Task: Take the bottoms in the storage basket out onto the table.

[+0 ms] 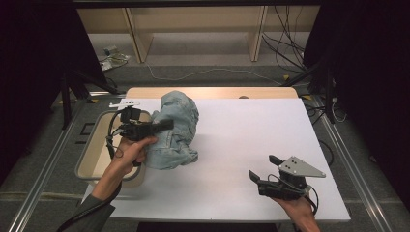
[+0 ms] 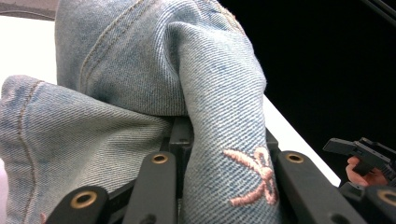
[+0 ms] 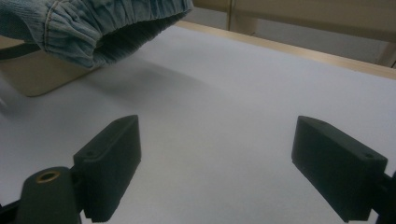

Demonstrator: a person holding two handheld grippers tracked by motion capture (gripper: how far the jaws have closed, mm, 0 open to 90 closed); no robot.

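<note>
Left gripper (image 1: 162,124) clenches a bunched pair of light-blue denim shorts (image 1: 175,130) at the left side of the white table (image 1: 251,140); right gripper (image 1: 263,169) rests released near the front right.

From the high view the shorts hang from the left gripper's jaws as a crumpled bundle, their lower folds at the table surface just beside a beige tray (image 1: 92,150) set at the table's left edge. The left gripper view shows a fold of the denim (image 2: 140,93), stitched with a small pink embroidered bow (image 2: 254,175), pinched between the black jaws. In the right gripper view the jaws stand wide apart over bare white tabletop (image 3: 224,116), with the shorts' gathered elastic waistband (image 3: 93,23) at upper left.
</note>
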